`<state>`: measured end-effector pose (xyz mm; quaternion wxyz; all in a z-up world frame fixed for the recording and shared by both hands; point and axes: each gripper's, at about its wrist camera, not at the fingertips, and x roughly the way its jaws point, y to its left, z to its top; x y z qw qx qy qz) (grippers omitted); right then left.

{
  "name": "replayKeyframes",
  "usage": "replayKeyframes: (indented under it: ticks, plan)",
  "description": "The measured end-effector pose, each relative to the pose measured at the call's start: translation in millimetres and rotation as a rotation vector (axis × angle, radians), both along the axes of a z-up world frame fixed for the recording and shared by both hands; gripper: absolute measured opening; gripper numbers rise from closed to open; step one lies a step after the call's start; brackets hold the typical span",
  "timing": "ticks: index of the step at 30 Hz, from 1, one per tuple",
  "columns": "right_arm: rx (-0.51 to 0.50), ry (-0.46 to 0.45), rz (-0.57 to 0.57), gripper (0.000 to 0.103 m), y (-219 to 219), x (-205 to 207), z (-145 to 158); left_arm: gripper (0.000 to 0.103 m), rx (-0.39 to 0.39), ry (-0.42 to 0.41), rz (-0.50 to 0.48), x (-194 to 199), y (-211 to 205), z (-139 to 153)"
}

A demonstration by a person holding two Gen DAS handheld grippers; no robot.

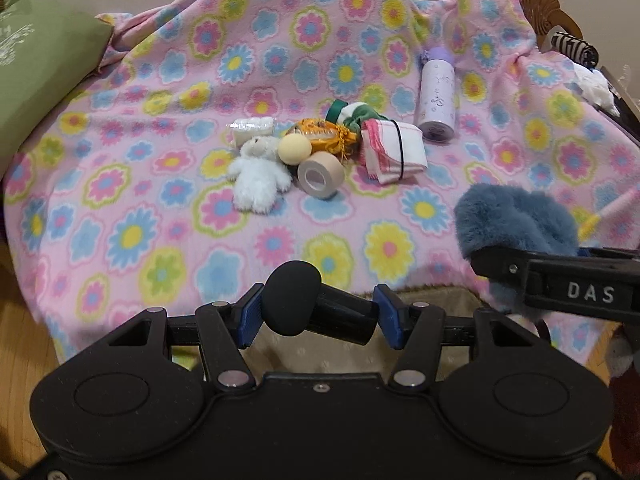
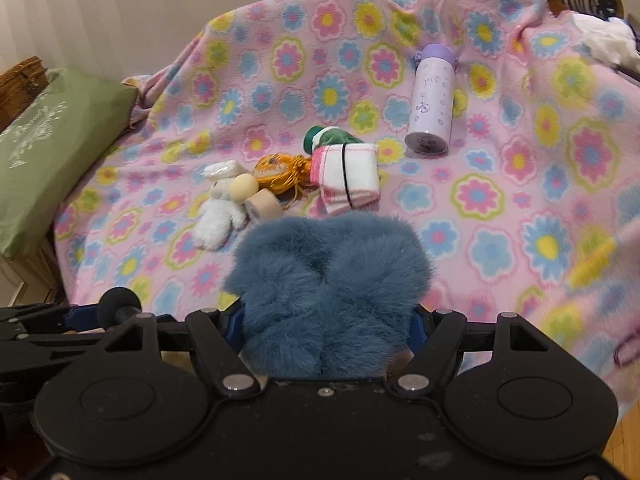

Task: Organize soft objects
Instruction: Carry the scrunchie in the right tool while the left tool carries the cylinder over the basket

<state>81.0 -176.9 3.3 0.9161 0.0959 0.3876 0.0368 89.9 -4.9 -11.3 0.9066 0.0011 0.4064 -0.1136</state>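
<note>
My left gripper (image 1: 316, 316) is shut on a black round-headed object (image 1: 294, 300), held at the near edge of the flowered blanket (image 1: 160, 184). My right gripper (image 2: 324, 328) is shut on a blue fluffy item (image 2: 328, 276), which also shows in the left wrist view (image 1: 516, 220). On the blanket lies a cluster: a white plush bear (image 1: 258, 172), a cream ball (image 1: 295, 150), a tape roll (image 1: 320, 174), an orange pouch (image 1: 320, 134), a green-and-white cloth (image 1: 352, 116), a folded pink-and-white towel with a black band (image 1: 392, 150) and a wrapped white pack (image 1: 252, 126).
A lilac bottle (image 1: 436, 96) lies behind the cluster to the right. A green cushion (image 1: 36, 80) sits at the left. A beige fabric container (image 1: 340, 356) is right below my left gripper. A wicker chair with striped cloth (image 1: 572, 46) stands at the far right.
</note>
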Motion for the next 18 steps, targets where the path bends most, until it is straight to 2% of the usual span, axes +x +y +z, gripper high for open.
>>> replayKeyframes:
  ticks: [8, 18]
  plan:
    - [0.003, -0.010, 0.043, 0.072, 4, -48, -1, 0.055, 0.002, 0.006, 0.038, -33, -1, -6]
    - [0.038, -0.002, 0.085, 0.072, 6, -84, -3, 0.055, -0.014, 0.023, 0.078, -60, 4, -13]
